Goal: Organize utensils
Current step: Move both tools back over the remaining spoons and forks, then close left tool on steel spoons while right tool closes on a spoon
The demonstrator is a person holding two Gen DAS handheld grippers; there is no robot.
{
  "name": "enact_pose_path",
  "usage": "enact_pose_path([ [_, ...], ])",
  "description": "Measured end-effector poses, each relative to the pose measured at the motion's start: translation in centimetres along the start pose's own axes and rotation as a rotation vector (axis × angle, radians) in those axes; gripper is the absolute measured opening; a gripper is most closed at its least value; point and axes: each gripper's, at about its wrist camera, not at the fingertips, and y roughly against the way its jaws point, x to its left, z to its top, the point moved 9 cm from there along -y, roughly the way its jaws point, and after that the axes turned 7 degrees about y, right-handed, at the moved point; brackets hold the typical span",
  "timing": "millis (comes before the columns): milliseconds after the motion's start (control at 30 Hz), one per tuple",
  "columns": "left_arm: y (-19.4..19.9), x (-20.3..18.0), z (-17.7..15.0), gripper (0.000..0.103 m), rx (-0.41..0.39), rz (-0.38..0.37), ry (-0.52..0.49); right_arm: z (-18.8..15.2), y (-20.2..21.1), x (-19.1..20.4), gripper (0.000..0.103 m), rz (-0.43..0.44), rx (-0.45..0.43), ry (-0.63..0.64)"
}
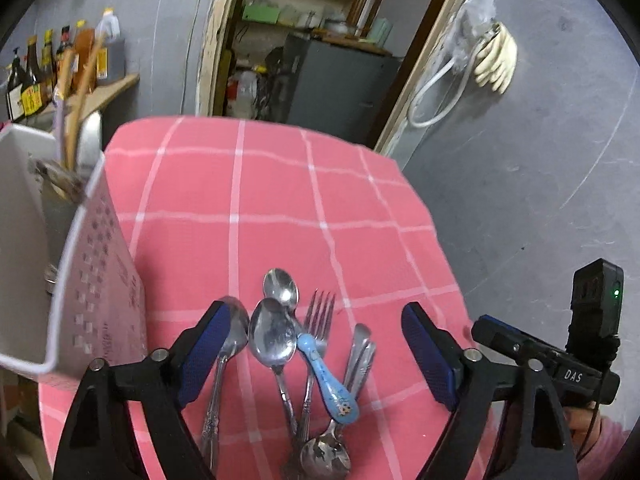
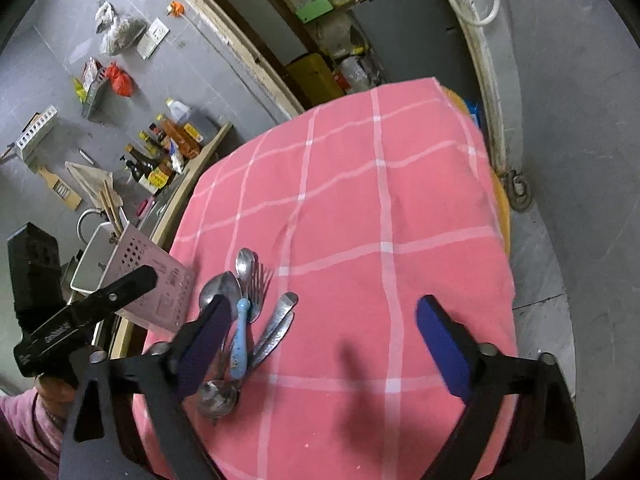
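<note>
A pile of metal spoons [image 1: 272, 336], a fork [image 1: 318, 316] and a blue ceramic spoon [image 1: 326, 380] lies on the pink checked tablecloth [image 1: 260, 200]. My left gripper [image 1: 316, 348] is open and empty, hovering just above the pile. A white perforated utensil holder [image 1: 96, 280] stands at the table's left edge with chopsticks [image 1: 76, 108] in it. In the right wrist view my right gripper [image 2: 324, 340] is open and empty, to the right of the pile [image 2: 244, 312]; the holder [image 2: 156, 284] is at the left.
A shelf with sauce bottles [image 1: 44, 68] runs behind the holder. An open doorway [image 1: 312, 40] with a grey cabinet lies beyond the table's far edge. Grey floor [image 1: 540, 200] falls away on the right. A metal sink [image 2: 96, 256] sits left of the table.
</note>
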Motion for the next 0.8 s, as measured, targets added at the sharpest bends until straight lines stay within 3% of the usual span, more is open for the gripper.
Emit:
enact_pose_path([
  [267, -3.8, 2.0, -0.4, 0.052, 0.075, 0.031, 0.032, 0.6, -4.6, 1.3, 0.033, 0.112, 0.075, 0.065],
  [533, -6.0, 3.4, -0.5, 0.043, 0.132, 0.042, 0.045, 0.7, -8.8, 4.3, 0.029, 0.248, 0.143, 0.107],
  [800, -7.5, 4.1, -0.7, 0.030, 0.175, 0.040, 0.061, 1.1, -11.5, 6.0, 0.024, 0.329, 0.175, 0.111],
])
